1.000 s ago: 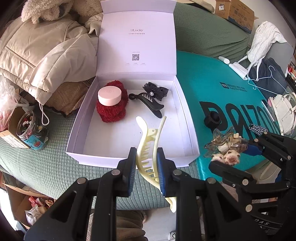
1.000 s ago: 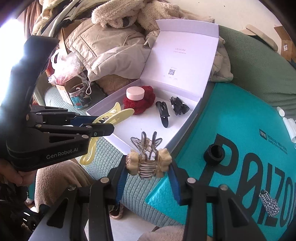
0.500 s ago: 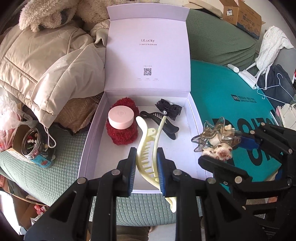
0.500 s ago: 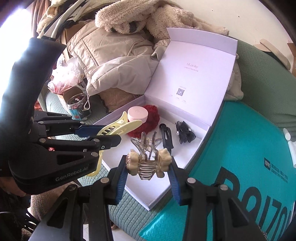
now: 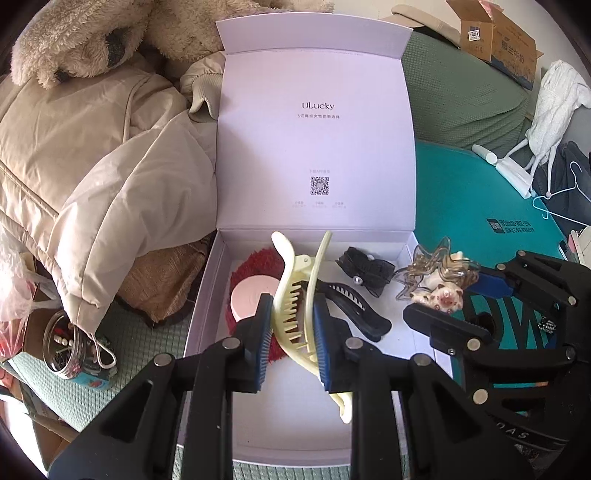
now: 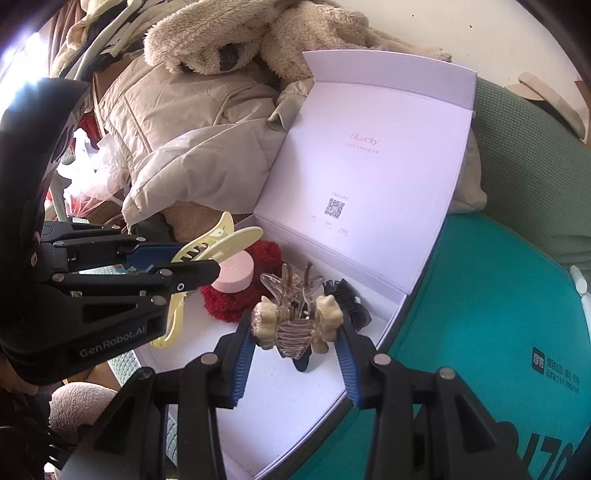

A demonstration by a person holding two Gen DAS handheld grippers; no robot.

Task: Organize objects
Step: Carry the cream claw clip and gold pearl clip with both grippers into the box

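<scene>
An open white box (image 5: 207,295) (image 6: 391,314) lies on the green bed cover with its lid standing up behind. Inside lie a red fluffy scrunchie (image 5: 255,262) (image 6: 221,302) with a pink round jar (image 5: 251,297) (image 6: 236,275) on it, a black hair claw (image 5: 354,310) and a black bow clip (image 5: 365,269) (image 6: 347,299). My left gripper (image 5: 291,332) (image 6: 177,266) is shut on a pale yellow hair claw (image 5: 295,302) (image 6: 214,243), held over the box. My right gripper (image 6: 295,347) (image 5: 443,295) is shut on a clear hair claw with cream figures (image 6: 295,321) (image 5: 436,280), above the box's right part.
A beige puffer jacket (image 5: 92,166) and plush fabric (image 5: 92,33) pile up left of the box. A glass jar of small items (image 5: 66,347) stands at the left. A teal inflated board (image 5: 480,206) (image 6: 498,314) with a black valve lies to the right. Cardboard boxes (image 5: 498,40) sit far back.
Both grippers have moved forward with their hair claws, from in front of the box's near edge to above its inside. The box now looks larger and closer.
</scene>
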